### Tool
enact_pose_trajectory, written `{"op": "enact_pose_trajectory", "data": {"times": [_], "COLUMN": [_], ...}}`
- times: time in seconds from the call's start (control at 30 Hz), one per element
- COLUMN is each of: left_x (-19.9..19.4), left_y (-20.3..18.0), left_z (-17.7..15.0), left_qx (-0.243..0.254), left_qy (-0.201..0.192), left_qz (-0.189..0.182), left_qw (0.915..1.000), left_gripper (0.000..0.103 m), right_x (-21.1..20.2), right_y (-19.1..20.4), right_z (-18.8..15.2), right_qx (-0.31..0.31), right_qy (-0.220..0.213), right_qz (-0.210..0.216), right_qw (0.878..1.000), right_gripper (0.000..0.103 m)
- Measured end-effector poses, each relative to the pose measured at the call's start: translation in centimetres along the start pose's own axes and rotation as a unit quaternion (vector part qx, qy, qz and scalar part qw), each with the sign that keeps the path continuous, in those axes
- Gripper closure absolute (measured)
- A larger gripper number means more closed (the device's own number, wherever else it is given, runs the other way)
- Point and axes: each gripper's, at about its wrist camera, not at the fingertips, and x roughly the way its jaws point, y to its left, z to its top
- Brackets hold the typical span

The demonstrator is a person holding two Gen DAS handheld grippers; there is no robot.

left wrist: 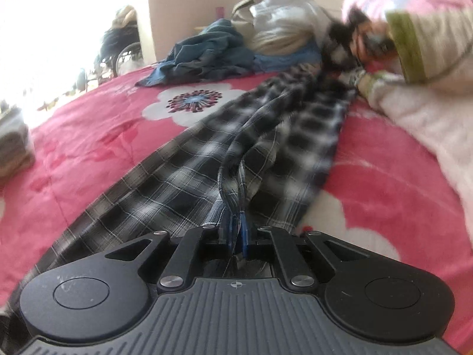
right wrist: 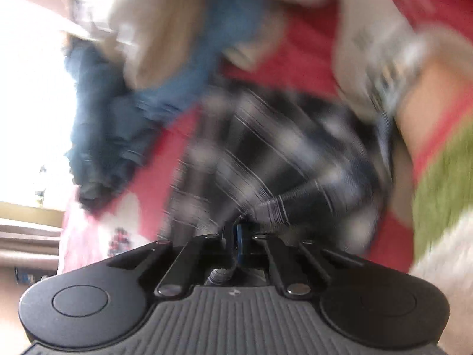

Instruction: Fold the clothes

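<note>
A black, grey and white plaid garment (left wrist: pixel 183 174) lies stretched along the pink flowered bedspread (left wrist: pixel 88 136). In the left wrist view my left gripper (left wrist: pixel 236 230) is shut on a bunched edge of it, and the cloth runs away as a ridge toward the far end. There my right gripper (left wrist: pixel 374 40), blurred, appears under a person's white sleeve with a green cuff (left wrist: pixel 405 47). In the blurred right wrist view my right gripper (right wrist: pixel 241 233) is shut on a fold of the same plaid garment (right wrist: pixel 266 153), with cloth caught between its blue pads.
A heap of blue and cream clothes (left wrist: pixel 218 50) lies at the far side of the bed, seen as blue denim (right wrist: pixel 106 130) in the right wrist view. White fleece (left wrist: pixel 425 130) lies on the right. A bright window is on the left, with a grey object (left wrist: pixel 11 148) at the bed's left edge.
</note>
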Motion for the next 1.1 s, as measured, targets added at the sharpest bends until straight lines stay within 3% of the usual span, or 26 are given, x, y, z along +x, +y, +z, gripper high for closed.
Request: {"op": "enact_pose_trajectory", "data": {"times": [0.1, 0.2, 0.33, 0.5, 0.6, 0.67, 0.73, 0.87, 0.93, 1.1], "left_x": [-0.1, 0.7, 1.7, 1.8, 1.9, 2.2, 2.4, 1.8, 1.3, 0.5], "left_y": [-0.5, -0.7, -1.1, -0.1, 0.4, -0.1, -1.1, -1.7, -1.3, 1.0], "left_z": [0.0, -0.6, -1.6, -1.2, -1.0, -1.3, -1.7, -1.6, -1.3, 0.3], "left_qx": [0.018, 0.032, 0.043, 0.025, -0.004, 0.008, 0.031, 0.039, 0.022, -0.035], "left_qy": [0.003, 0.020, 0.042, 0.050, 0.083, 0.105, 0.118, 0.118, 0.113, 0.094], "left_qz": [0.010, 0.018, 0.020, 0.016, -0.041, -0.066, -0.068, -0.068, -0.066, -0.041], "left_qw": [0.9998, 0.9991, 0.9980, 0.9983, 0.9957, 0.9922, 0.9902, 0.9899, 0.9912, 0.9941], "left_gripper": [0.100, 0.100, 0.100, 0.100, 0.099, 0.092, 0.074, 0.069, 0.064, 0.057], "right_x": [-3.0, -4.1, -3.6, -3.5, -3.8, -3.9, -3.7, -3.1, -2.6, -1.3], "right_y": [2.0, 1.5, -1.7, -2.6, -1.2, -0.6, -0.5, -1.2, -1.3, 2.0], "right_z": [1.5, 2.5, 3.2, 4.2, 4.5, 4.7, 4.9, 5.1, 4.9, 2.6], "right_qx": [-0.085, -0.138, -0.139, -0.108, -0.109, -0.116, -0.117, -0.113, -0.126, -0.242], "right_qy": [-0.056, -0.077, -0.060, -0.041, -0.032, -0.029, -0.025, -0.010, -0.003, 0.009], "right_qz": [0.009, -0.031, -0.093, -0.079, -0.065, -0.073, -0.085, -0.103, -0.108, -0.102], "right_qw": [0.995, 0.987, 0.984, 0.990, 0.991, 0.990, 0.989, 0.988, 0.986, 0.965], "right_gripper": [0.101, 0.102, 0.102, 0.102, 0.102, 0.100, 0.099, 0.091, 0.080, 0.074]}}
